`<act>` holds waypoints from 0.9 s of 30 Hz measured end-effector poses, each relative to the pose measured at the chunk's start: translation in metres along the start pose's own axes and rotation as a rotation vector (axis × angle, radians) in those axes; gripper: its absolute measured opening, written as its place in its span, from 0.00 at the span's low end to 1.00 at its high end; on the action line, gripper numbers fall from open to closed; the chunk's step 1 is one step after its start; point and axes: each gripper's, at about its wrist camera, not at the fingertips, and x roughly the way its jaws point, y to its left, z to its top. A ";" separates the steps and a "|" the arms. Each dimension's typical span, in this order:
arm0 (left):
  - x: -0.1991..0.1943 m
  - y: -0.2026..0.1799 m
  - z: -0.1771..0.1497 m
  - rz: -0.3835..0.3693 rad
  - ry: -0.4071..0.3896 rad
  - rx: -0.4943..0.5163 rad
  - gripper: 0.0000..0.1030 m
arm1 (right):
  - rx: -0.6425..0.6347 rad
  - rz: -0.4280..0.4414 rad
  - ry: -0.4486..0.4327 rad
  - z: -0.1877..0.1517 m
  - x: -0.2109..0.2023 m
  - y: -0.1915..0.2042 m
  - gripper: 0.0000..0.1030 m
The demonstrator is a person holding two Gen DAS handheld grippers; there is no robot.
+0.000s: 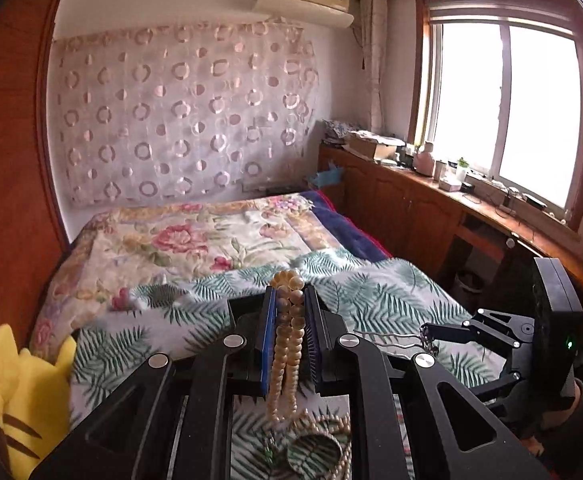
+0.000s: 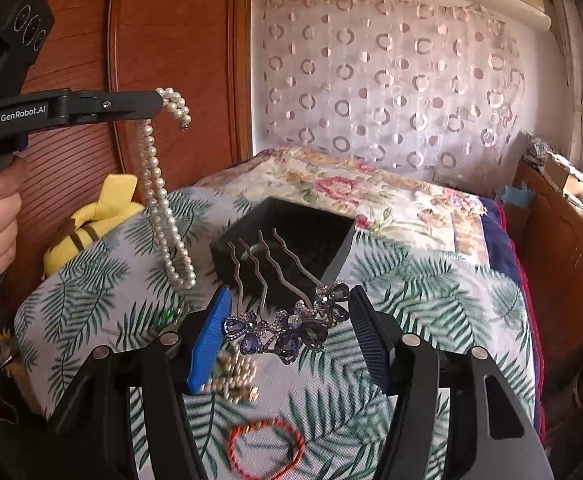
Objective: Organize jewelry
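Note:
My left gripper [image 1: 290,304] is shut on a pearl necklace [image 1: 287,344] and holds it up in the air; the strands hang down from it, also in the right wrist view [image 2: 163,208]. My right gripper [image 2: 287,320] holds a purple jewelled hair comb [image 2: 287,330] between its fingers, prongs pointing forward over a black jewelry box [image 2: 291,236] on the bed. The comb's prongs also show in the left wrist view [image 1: 391,340]. A red cord bracelet [image 2: 267,448] and a gold piece [image 2: 235,380] lie on the leaf-print cloth [image 2: 431,300].
A yellow plush toy [image 2: 95,216] lies at the bed's left edge by a wooden wardrobe [image 2: 163,40]. More beads [image 1: 331,440] lie on the cloth under the left gripper. A wooden cabinet [image 1: 431,208] with clutter runs below the window.

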 end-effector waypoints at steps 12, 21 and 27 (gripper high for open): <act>0.036 0.007 0.040 0.021 -0.025 0.026 0.13 | -0.001 0.010 -0.013 0.034 0.038 -0.018 0.61; 0.094 0.017 0.028 0.037 0.065 0.021 0.13 | -0.006 -0.011 0.060 0.033 0.096 -0.022 0.61; 0.122 0.029 -0.005 0.047 0.139 -0.011 0.13 | -0.016 -0.014 0.107 0.032 0.126 -0.022 0.61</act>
